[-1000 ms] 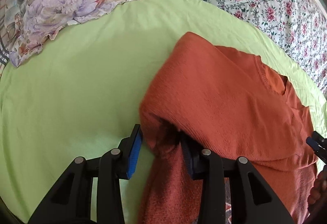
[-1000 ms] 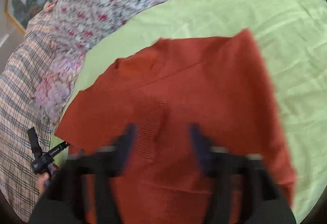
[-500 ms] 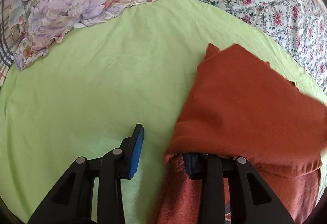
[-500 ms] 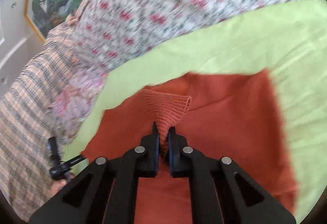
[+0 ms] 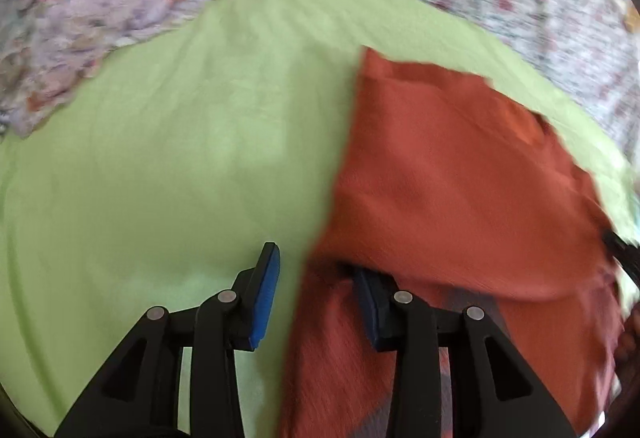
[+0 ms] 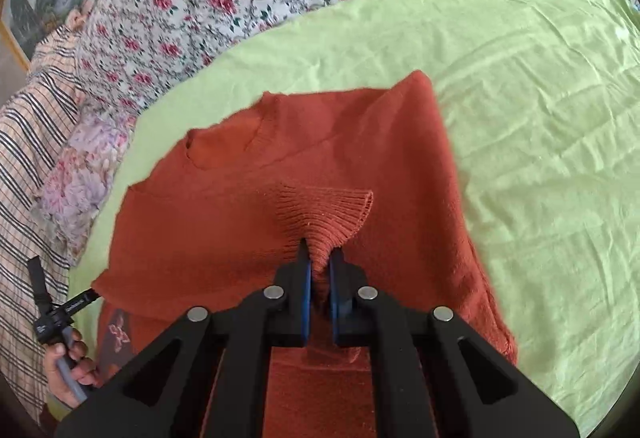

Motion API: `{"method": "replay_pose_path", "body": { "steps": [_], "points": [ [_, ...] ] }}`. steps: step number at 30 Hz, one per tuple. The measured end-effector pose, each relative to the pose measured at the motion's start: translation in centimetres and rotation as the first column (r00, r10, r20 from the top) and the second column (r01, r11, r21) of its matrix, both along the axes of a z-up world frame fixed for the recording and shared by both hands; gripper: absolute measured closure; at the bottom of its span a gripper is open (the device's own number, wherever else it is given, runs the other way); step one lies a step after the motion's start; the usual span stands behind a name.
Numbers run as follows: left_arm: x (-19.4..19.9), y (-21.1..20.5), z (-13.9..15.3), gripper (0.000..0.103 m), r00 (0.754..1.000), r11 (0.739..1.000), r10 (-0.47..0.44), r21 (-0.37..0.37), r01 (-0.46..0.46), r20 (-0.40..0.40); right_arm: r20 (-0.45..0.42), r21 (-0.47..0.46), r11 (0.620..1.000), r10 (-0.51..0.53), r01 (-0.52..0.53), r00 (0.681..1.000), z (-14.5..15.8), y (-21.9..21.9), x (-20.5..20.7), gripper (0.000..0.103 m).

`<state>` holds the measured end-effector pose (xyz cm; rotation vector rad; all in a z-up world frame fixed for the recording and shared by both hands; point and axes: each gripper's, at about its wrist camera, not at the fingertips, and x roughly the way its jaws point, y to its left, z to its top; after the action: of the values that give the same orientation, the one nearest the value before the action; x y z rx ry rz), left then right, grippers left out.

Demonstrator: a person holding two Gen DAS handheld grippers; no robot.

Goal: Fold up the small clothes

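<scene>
With the right hand-held gripper (image 6: 319, 270) clenched on the sweater's (image 6: 256, 206) ribbed cuff (image 6: 326, 212) and the left hand-held gripper (image 5: 316, 292) released, the sleeve needed laying flat ahead across the body

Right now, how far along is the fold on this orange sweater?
Partly done. The orange sweater lies on the green sheet with one side already doubled over the body. In hand: the right hand-held gripper is shut on the ribbed cuff, carrying the sleeve across. The left hand-held gripper is open at the sweater's edge. Left: lay the sleeve down, then fold again.
</scene>
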<state>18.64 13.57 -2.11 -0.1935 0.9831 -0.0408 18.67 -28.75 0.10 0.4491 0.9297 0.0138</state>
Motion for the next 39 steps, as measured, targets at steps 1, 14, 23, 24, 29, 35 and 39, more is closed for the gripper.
{"method": "replay_pose_path", "body": {
  "steps": [1,14,23,24,29,35,39],
  "points": [
    [-0.6,0.1,0.3,0.064,0.999,0.997,-0.049,-0.058,0.049,-0.002,0.0,0.008,1.0,-0.002,0.002,1.0,-0.1,0.0,0.0,0.092],
    [10.5,0.8,1.4,0.037,0.988,0.981,-0.151,-0.123,0.147,-0.021,0.039,-0.015,1.0,0.02,-0.02,0.999,1.9,1.6,-2.1,0.06],
    [15.3,0.9,-0.2,0.096,0.995,0.985,-0.094,-0.141,0.098,0.033,-0.021,0.0,0.993,0.12,-0.12,0.993,-0.2,4.7,-1.1,0.06],
    [14.9,0.9,0.1,0.1,0.994,0.99,-0.083,-0.11,0.09,0.066,-0.02,0.0,0.992,0.125,-0.125,0.992,-0.3,4.9,-0.9,0.06],
    [15.3,0.3,-0.3,0.1,0.996,0.998,-0.056,-0.031,0.059,0.076,-0.013,-0.006,0.99,0.142,-0.142,0.99,-0.6,5.3,-0.1,0.06],
    [14.7,0.1,0.1,0.097,0.996,0.996,-0.09,0.015,0.089,0.029,-0.057,0.018,0.998,0.067,-0.066,0.996,-2.0,2.8,0.2,0.063],
    [11.3,0.6,0.7,0.096,0.994,0.994,-0.106,-0.003,0.106,0.011,-0.057,-0.022,0.999,0.032,-0.033,0.998,-0.8,2.5,-1.2,0.061]
  ]
}}
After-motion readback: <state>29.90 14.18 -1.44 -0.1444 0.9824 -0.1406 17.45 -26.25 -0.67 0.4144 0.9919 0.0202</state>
